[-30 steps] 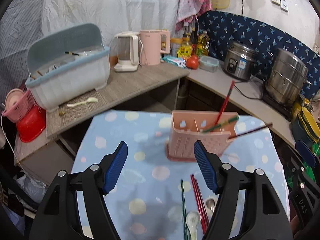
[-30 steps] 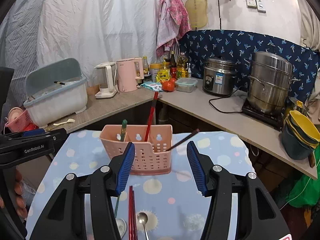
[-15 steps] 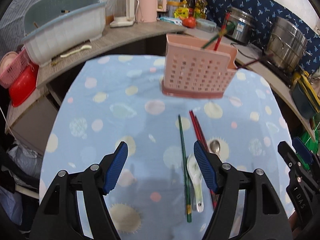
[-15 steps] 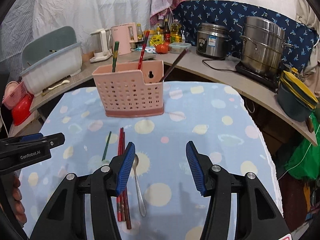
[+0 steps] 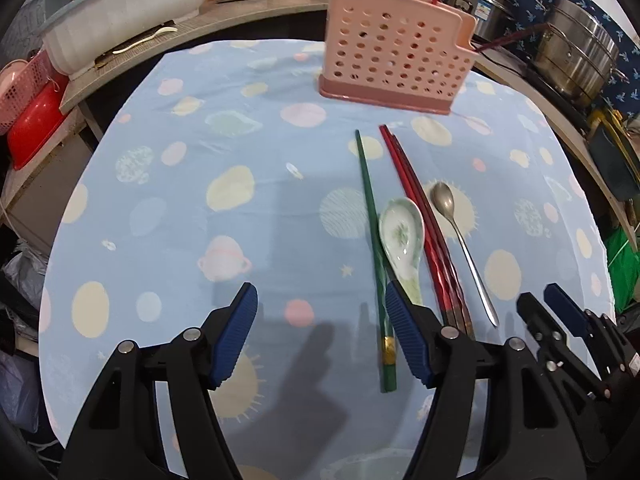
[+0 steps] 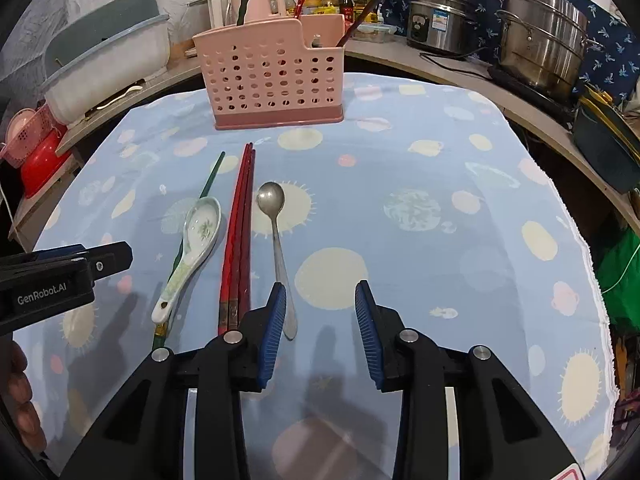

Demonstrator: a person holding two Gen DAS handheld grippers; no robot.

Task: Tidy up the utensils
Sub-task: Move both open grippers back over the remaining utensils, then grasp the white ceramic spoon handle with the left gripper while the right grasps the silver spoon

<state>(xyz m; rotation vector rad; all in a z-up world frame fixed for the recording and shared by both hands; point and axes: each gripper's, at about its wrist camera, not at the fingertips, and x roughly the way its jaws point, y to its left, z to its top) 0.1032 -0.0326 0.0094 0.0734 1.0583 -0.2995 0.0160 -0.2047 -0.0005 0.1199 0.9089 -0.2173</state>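
Observation:
A pink perforated utensil holder [image 5: 394,38] [image 6: 272,76] stands at the far side of the blue spotted tablecloth, with a green, a red and a dark chopstick in it. On the cloth lie a green chopstick [image 5: 372,232] [image 6: 212,178], a white ceramic spoon [image 5: 402,236] [image 6: 196,236], red chopsticks [image 5: 424,224] [image 6: 240,224] and a metal spoon [image 5: 460,236] [image 6: 276,232]. My left gripper [image 5: 320,316] is open above the cloth, left of the utensils' near ends. My right gripper [image 6: 320,304] is open, its left finger by the metal spoon's handle.
A curved counter behind the table carries a dish rack [image 6: 108,60], kettles, bottles, a rice cooker [image 6: 436,24] and a steel pot [image 6: 544,36]. Red and pink baskets [image 5: 28,108] sit at the left. Stacked bowls [image 6: 608,140] stand at the right.
Both grippers have tilted down and come lower over the table. The utensils on the cloth now fill the views; the holder has shifted up in both views. Both grippers stay open.

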